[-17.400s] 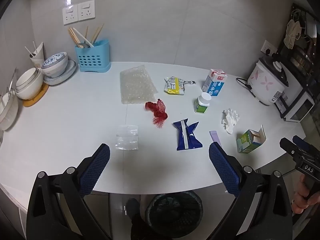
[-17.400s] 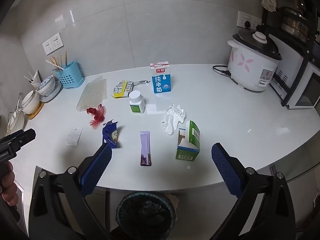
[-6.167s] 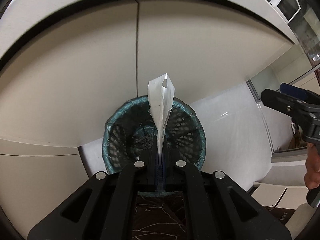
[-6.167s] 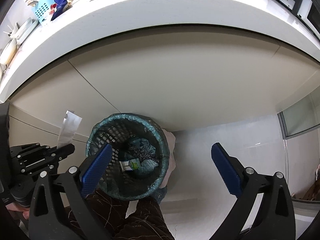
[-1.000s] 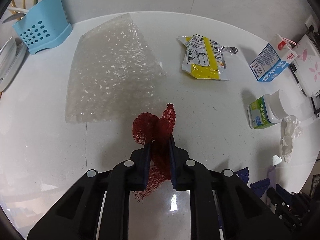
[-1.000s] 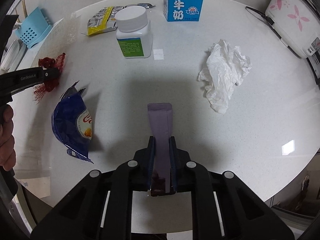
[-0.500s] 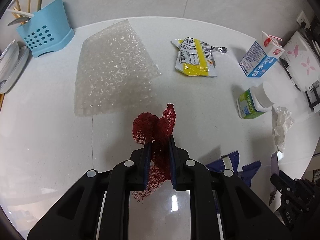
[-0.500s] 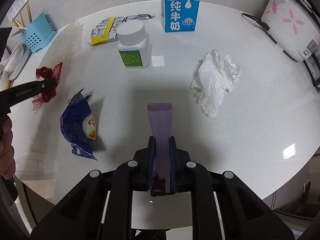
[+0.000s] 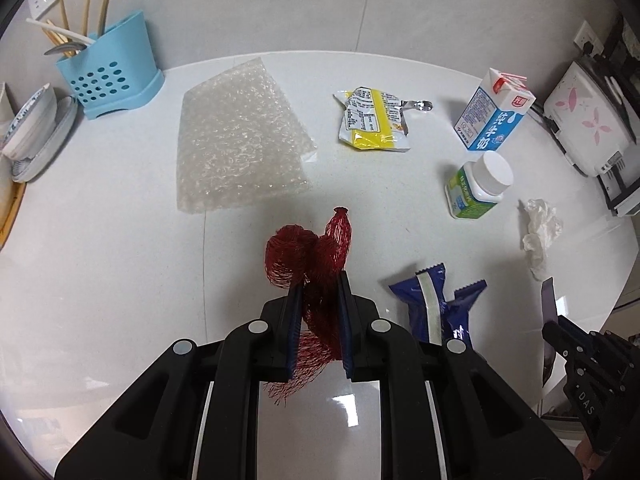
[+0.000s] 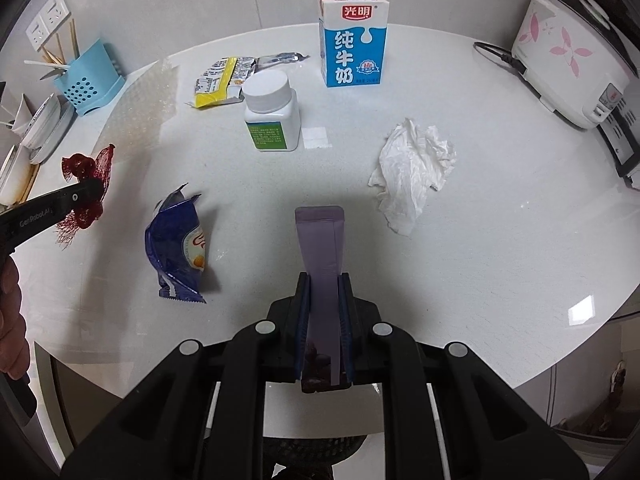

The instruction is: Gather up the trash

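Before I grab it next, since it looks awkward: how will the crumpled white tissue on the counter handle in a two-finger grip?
The crumpled white tissue is probably very light and floppy: it lies in loose folds, so the fingers will likely squash it. It should not roll or slip. A trailing corner may dangle, as the red mesh net does from the left gripper.

The left gripper [image 9: 319, 288] points steeply down, fingers [image 9: 295, 312] clamped. The right gripper [image 10: 323, 288] does likewise, at lower centre.
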The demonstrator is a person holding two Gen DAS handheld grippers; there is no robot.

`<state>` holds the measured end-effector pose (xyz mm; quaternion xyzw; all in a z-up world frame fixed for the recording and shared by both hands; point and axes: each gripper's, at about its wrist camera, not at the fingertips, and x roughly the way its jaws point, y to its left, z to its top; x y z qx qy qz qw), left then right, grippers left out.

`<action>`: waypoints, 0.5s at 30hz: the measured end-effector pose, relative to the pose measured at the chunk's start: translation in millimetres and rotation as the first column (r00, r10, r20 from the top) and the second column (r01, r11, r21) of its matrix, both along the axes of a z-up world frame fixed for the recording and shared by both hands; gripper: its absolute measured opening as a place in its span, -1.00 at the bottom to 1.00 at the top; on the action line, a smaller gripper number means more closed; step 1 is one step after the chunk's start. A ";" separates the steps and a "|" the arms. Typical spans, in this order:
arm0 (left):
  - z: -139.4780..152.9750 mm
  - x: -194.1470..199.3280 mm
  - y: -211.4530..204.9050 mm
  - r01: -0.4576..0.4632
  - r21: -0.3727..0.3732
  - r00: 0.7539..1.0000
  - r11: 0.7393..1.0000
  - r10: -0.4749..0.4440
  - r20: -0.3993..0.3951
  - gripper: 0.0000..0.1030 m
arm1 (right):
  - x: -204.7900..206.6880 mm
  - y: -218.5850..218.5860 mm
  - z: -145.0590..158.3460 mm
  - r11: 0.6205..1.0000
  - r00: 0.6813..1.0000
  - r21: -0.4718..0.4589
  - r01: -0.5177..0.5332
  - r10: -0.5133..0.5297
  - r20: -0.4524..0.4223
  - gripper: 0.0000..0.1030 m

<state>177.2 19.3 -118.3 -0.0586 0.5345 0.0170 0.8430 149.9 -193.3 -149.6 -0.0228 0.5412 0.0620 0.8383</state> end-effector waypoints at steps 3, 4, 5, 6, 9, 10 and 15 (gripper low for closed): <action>4.9 -8.7 -1.8 -0.002 0.001 1.000 1.000 0.002 0.010 -0.70 | -7.3 -2.7 4.6 1.000 1.000 0.005 -0.003 0.003 0.011 -0.74; 6.5 -12.0 -2.0 -0.003 0.001 1.000 1.000 0.003 0.013 -0.70 | -10.0 -3.8 6.6 1.000 1.000 0.007 -0.004 0.004 0.016 -0.74; 8.0 -15.3 -2.6 -0.004 0.002 1.000 1.000 0.004 0.015 -0.70 | -11.8 -5.0 8.2 1.000 1.000 0.009 -0.005 0.004 0.019 -0.74; 9.5 -18.8 -2.7 -0.006 0.001 1.000 1.000 0.006 0.017 -0.70 | -13.6 -5.6 9.6 1.000 1.000 0.010 -0.005 0.005 0.023 -0.74; 14.8 -30.4 -3.9 -0.011 -0.002 1.000 1.000 0.011 0.025 -0.70 | -20.7 -8.2 13.6 1.000 0.999 0.014 -0.009 0.008 0.034 -0.74; 16.9 -34.7 -4.7 -0.012 -0.002 0.999 1.000 0.012 0.030 -0.70 | -23.1 -9.0 14.5 1.000 0.999 0.014 -0.011 0.011 0.037 -0.74; 24.5 -52.3 -9.8 -0.016 -0.006 0.999 1.000 0.016 0.042 -0.70 | -36.7 -14.0 18.6 1.000 0.999 0.022 -0.021 0.020 0.048 -0.74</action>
